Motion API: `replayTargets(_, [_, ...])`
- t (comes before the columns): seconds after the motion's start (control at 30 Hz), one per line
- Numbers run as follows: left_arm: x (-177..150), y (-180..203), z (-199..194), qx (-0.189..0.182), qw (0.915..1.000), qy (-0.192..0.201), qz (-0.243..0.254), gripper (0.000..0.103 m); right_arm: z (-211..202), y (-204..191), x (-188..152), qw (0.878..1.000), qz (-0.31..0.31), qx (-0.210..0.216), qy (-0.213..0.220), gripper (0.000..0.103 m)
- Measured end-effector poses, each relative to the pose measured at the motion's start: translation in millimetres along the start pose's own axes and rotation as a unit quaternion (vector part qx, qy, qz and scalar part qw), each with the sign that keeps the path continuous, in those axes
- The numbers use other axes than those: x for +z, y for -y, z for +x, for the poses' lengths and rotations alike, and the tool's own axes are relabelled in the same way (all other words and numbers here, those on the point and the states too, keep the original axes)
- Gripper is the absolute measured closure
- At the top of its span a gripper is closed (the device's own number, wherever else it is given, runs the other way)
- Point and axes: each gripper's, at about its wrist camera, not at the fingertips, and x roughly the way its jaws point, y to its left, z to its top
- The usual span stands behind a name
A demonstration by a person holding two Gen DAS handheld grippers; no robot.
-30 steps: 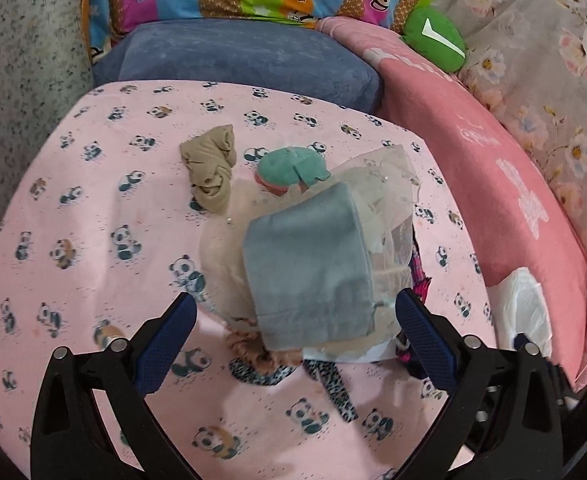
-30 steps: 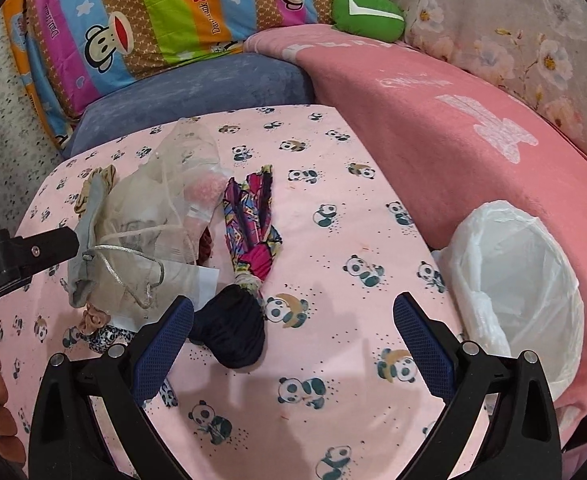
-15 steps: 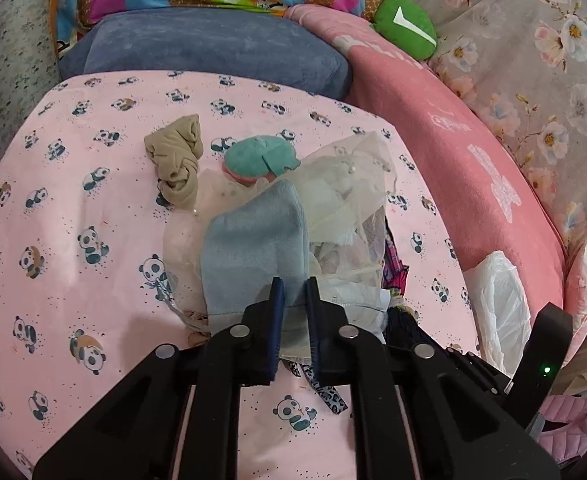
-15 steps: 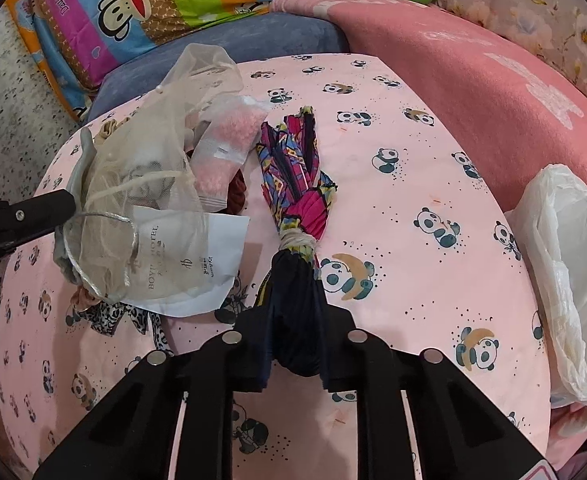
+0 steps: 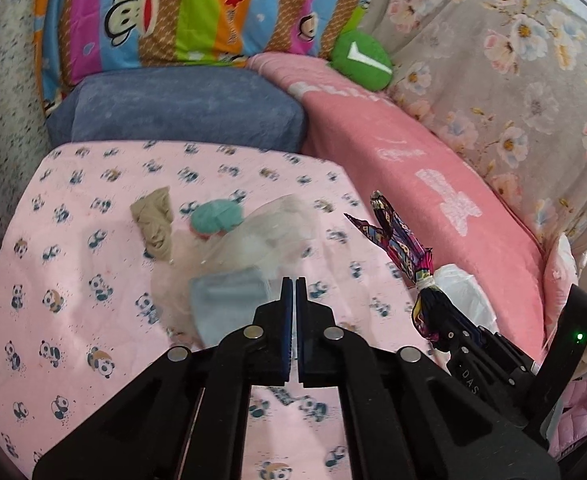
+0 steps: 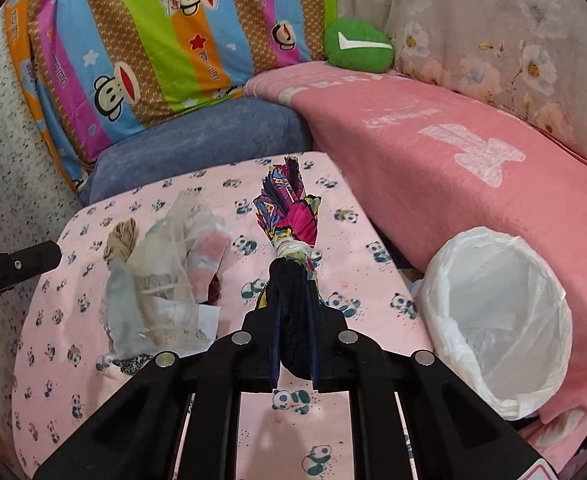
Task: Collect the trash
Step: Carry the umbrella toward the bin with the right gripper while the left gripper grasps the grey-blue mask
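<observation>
My right gripper is shut on a dark navy and multicoloured cloth bundle, held up off the panda sheet; the bundle also shows in the left wrist view. My left gripper is shut, its pads nearly touching; a grey-blue cloth and clear plastic bag lie just beyond the tips, and whether they are pinched I cannot tell. A tan sock and a teal item lie on the sheet. A bin lined with a white bag stands at the right.
A blue cushion and a striped monkey-print pillow lie at the back. A pink blanket and a green plush are on the right. A leopard-print scrap and white paper lie by the plastic bag.
Both grippers went from open to shut. The right one closed on the dark cloth bundle and lifted it. The left one closed at the grey-blue cloth and rose.
</observation>
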Motion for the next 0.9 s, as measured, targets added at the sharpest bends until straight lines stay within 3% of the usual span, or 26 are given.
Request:
replayTargets(0.23, [6.3,68.5,-4.0,-0.044,0.9974,0.011,0.056,0.102,-32.3,43.6,7.7,0.998,0.028,-0.034,0.038,0.093])
replayTargets(0.6, [-5.3,151.4,27.3,-0.097,0.9897,-0.020,0.103,0.102,-46.4,132.5,-16.1,0.989,0.110,-0.090,0.038,0.093])
replayTargets(0.77, [-14.4,163.4,39.4,-0.101,0.9878,-0.034,0.114,0.102,-46.5,156.4,-26.3,0.985,0.136,-0.104,0.035,0.093])
replayTargets(0.9, [-18.0,145.8,41.4,-0.083,0.9906,-0.026,0.105,0.102,-43.6,156.8,-32.3,0.985,0.133,-0.104,0.031,0.093])
